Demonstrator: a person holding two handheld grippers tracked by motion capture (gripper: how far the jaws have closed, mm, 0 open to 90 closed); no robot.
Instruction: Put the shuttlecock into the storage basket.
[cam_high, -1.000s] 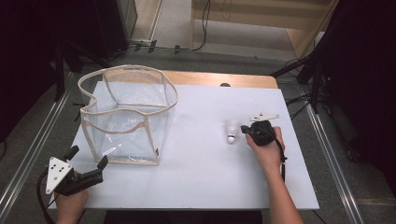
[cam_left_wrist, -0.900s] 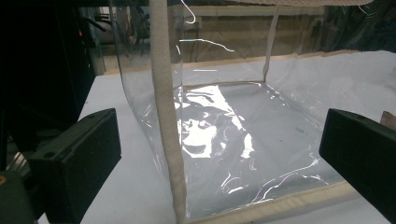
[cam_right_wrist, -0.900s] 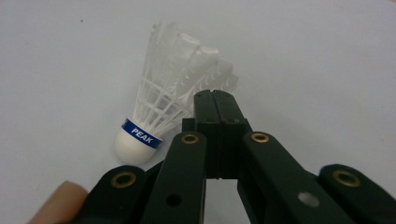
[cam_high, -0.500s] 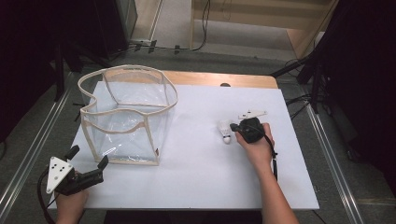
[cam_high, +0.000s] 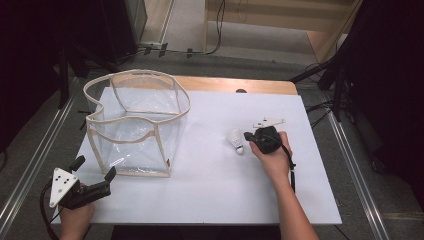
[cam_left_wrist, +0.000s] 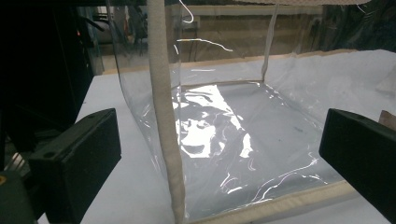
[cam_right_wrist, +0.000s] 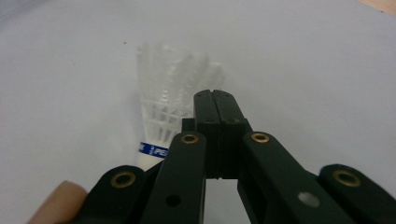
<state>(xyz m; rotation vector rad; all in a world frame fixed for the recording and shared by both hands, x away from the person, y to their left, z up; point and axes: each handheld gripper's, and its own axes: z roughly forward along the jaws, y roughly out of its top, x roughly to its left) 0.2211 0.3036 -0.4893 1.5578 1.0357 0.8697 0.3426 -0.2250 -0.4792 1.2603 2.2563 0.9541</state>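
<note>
A clear bag with cream trim stands open on the white table, and nothing is visible inside it. In the left gripper view the bag's near corner seam rises between the two jaws, just ahead of them, and its clear floor shows only glare.

The shuttlecock lies on the table well to the right of the bag, on its side, cork toward the person. It sits just left of the right gripper's fingertips in the high view. In the right gripper view the jaws are pressed flat together with nothing between them; the shuttlecock lies beside and just beyond them, its skirt pointing away. Whether a jaw touches it is hard to tell, since the jaws cover part of it.

The right hand wraps the gripper with the forearm coming up from the bottom edge, and the gripper points left across the table toward the shuttlecock.

The left gripper sits at the table's near left corner, jaws spread wide and aimed at the bag's near wall, holding nothing. The left hand grips it from below.
</note>
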